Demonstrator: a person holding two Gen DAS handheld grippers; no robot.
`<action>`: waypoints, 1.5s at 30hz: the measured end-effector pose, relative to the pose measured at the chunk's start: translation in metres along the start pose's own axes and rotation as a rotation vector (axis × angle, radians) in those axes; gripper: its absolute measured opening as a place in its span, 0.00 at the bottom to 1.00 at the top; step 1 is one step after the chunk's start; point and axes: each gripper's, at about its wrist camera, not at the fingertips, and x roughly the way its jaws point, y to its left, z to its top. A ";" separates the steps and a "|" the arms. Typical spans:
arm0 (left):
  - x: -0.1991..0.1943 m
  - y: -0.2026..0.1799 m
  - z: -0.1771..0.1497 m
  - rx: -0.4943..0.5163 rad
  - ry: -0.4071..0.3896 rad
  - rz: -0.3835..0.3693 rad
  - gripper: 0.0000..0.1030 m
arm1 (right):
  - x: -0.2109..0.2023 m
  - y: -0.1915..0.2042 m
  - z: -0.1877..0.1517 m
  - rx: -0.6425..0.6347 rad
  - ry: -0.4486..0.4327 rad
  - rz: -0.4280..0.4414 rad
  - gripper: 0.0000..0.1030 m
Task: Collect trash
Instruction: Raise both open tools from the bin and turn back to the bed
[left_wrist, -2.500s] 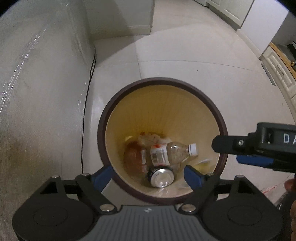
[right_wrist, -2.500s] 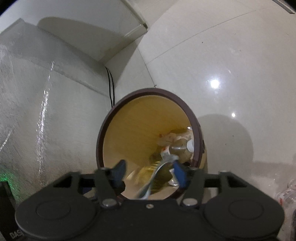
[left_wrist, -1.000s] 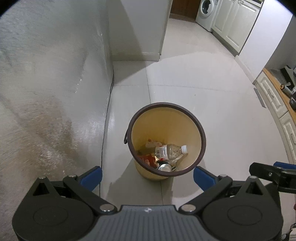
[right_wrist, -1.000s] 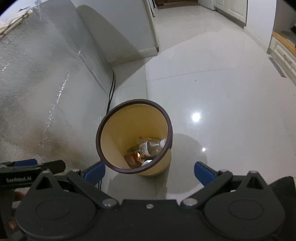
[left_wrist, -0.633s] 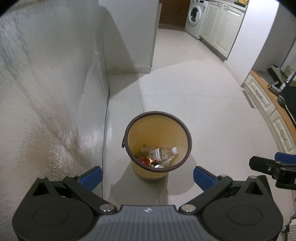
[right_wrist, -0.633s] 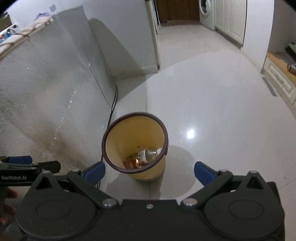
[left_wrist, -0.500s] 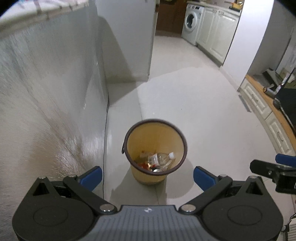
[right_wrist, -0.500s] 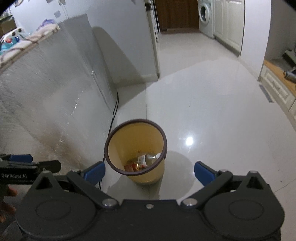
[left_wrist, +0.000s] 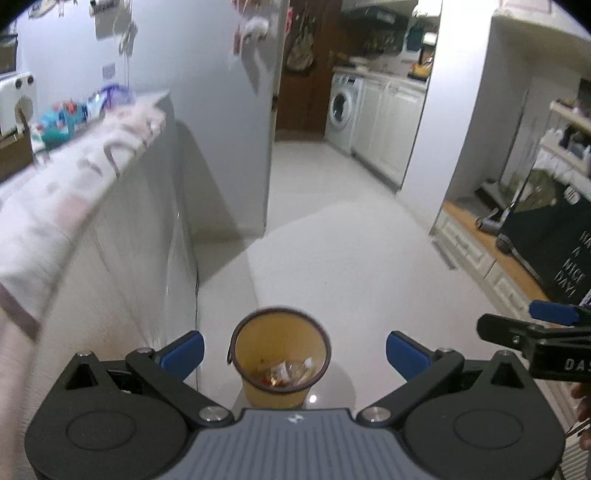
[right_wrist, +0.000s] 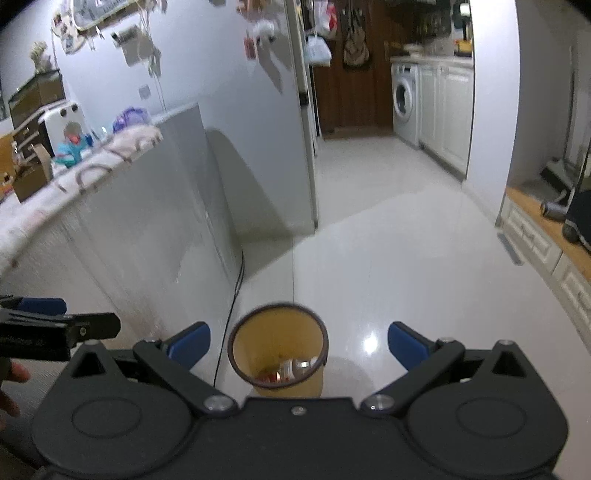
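Note:
A yellow trash bin with a dark brown rim (left_wrist: 279, 309) stands on the white floor far below both grippers; it also shows in the right wrist view (right_wrist: 277, 306). Inside lie a clear plastic bottle (left_wrist: 291, 369) and other trash. My left gripper (left_wrist: 293, 349) is open and empty, high above the bin. My right gripper (right_wrist: 298, 343) is open and empty, also high above it. The right gripper also shows at the right edge of the left wrist view (left_wrist: 535, 325), and the left gripper at the left edge of the right wrist view (right_wrist: 59, 325).
A grey counter (left_wrist: 122, 206) with a patterned cloth and clutter runs along the left. A black cable (right_wrist: 232, 295) hangs beside it. A washing machine (left_wrist: 341, 107) and white cabinets stand at the far end. A low wooden shelf (right_wrist: 543, 229) lies to the right.
Both grippers have risen far above the bin and tilted up, so the bin looks smaller and the room has come into view. Both stay open and empty.

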 end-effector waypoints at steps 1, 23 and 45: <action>-0.010 -0.001 0.002 0.005 -0.018 -0.004 1.00 | -0.009 0.002 0.004 -0.003 -0.016 0.005 1.00; -0.186 0.110 0.075 -0.016 -0.376 0.141 1.00 | -0.094 0.139 0.089 -0.140 -0.301 0.243 1.00; -0.057 0.359 0.188 -0.394 -0.276 0.137 1.00 | 0.039 0.301 0.200 -0.149 -0.208 0.429 0.84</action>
